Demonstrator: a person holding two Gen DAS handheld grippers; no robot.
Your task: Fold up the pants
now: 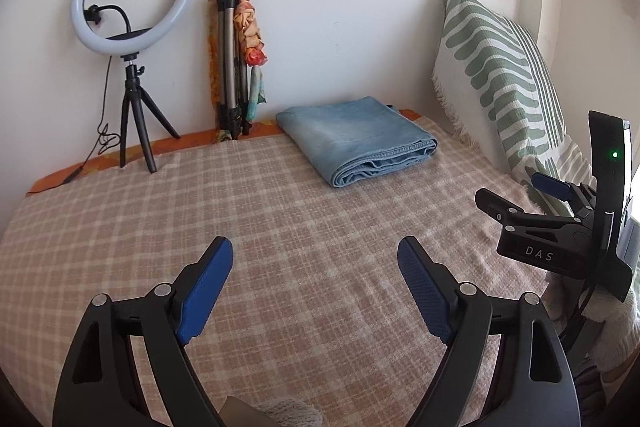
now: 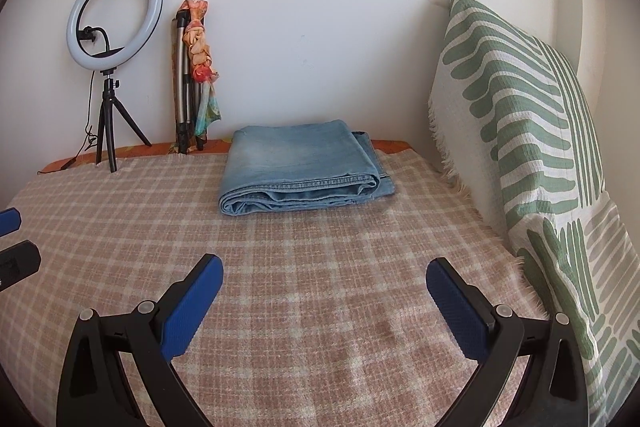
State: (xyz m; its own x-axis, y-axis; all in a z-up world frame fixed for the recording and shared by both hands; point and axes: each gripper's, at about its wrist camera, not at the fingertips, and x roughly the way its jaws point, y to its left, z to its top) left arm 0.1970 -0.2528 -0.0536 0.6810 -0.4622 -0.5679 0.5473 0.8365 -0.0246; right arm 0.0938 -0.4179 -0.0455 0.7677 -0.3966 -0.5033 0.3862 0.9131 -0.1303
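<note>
Near the far edge of the bed (image 2: 280,267), towards its right-hand far corner, the light blue denim pants (image 2: 304,167) lie folded into a flat, layered rectangle on the beige-and-cream checked blanket (image 1: 280,211). Their stacked hems face the cameras; how many layers there are is hard to count. A strip of orange patterned sheet (image 1: 104,157) shows past the blanket along the far edge, partly hidden behind the pants.

The left gripper (image 1: 316,251), black with blue ribbed pads, hangs released above the near part of the blanket, jaws wide apart and holding nothing. The right gripper (image 2: 324,267) is likewise spread and empty (in the left wrist view its body (image 1: 540,227) appears at the right margin, cut off by the frame).

At the far left corner a white ring light on a small black tripod (image 2: 108,67) stands on the bed, its cable trailing down. Just beside it a folded grey metal tripod (image 1: 230,67) leans on the white wall, a floral orange scarf (image 1: 250,27) draped over it. A green-and-white leaf-print cushion (image 2: 532,147) stands along the right edge, its lower end running out of view.
</note>
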